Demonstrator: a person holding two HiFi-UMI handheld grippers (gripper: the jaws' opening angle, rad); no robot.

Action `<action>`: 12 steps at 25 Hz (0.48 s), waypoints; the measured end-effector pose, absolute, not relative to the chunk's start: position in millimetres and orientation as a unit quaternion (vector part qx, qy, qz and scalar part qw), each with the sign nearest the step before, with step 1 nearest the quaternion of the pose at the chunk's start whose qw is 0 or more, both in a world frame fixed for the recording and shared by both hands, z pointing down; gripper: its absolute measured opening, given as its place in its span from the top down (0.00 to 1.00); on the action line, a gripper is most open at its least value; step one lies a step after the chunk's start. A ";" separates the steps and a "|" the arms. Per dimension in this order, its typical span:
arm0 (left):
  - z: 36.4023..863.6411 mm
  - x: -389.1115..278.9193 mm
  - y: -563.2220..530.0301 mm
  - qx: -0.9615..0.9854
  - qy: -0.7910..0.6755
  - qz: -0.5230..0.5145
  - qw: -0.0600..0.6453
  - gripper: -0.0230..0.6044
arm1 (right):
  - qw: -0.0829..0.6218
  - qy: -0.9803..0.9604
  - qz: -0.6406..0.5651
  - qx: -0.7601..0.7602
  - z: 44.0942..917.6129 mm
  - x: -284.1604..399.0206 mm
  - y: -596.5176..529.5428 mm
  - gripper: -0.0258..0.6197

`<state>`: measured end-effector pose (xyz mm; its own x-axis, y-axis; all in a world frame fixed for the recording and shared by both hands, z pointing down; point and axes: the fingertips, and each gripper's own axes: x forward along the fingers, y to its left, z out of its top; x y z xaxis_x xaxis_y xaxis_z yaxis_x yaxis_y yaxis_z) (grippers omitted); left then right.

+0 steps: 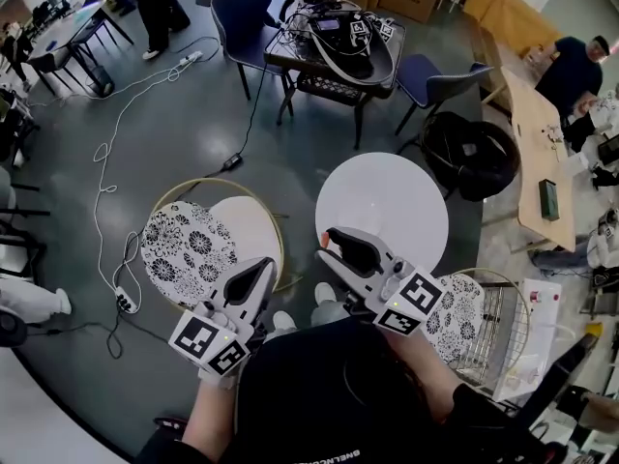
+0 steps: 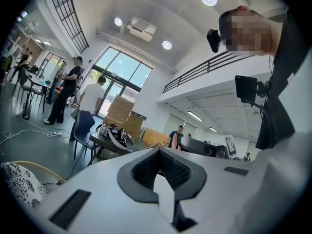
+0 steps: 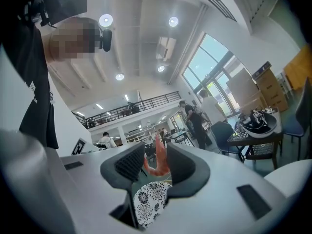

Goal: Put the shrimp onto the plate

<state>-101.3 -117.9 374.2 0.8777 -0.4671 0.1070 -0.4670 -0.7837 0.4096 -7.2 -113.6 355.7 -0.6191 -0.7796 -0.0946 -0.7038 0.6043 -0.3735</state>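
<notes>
Two grippers sit close in front of us, low in the head view. The right gripper [image 1: 327, 246] is closed partway on the shrimp [image 3: 157, 164], which stands nearly upright between the pads, tail up and clear of any surface. The left gripper [image 1: 265, 264] has its jaws together with nothing in them.

Just beyond the jaws, to the far right, is a bare white round table [image 1: 382, 206]. To the left, a patterned disc [image 1: 189, 247] and a white disc [image 1: 250, 228] lie side by side. We cannot tell which of these, if either, is the plate.

We judge that the step in hand is the carry. To do it well, we should keep the pinch as it is. The shrimp looks curved and slick, so a harder squeeze could shoot it out and a looser one could drop it on the floor. We should keep the gripper level on the way and bring it over the middle of the plate, not its rim. We should then lower until the shrimp touches before parting the jaws. The empty left gripper is best kept to its own side, out of the path.
</notes>
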 end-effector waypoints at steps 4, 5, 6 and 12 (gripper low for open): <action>377.8 -92.7 -122.4 0.941 -0.258 0.002 0.217 0.96 | 0.108 0.886 -0.159 -0.423 374.6 10.2 -123.8 0.73; 378.3 -90.4 -123.8 0.941 -0.261 0.003 0.216 0.96 | 0.100 0.885 -0.160 -0.425 380.1 14.5 -127.2 0.73; 378.4 -88.4 -125.4 0.940 -0.264 0.004 0.216 0.96 | 0.092 0.885 -0.160 -0.427 385.8 18.3 -130.6 0.73; 377.8 -80.4 -134.2 0.934 -0.285 0.007 0.214 0.96 | 0.060 0.880 -0.181 -0.434 421.3 38.6 -147.2 0.73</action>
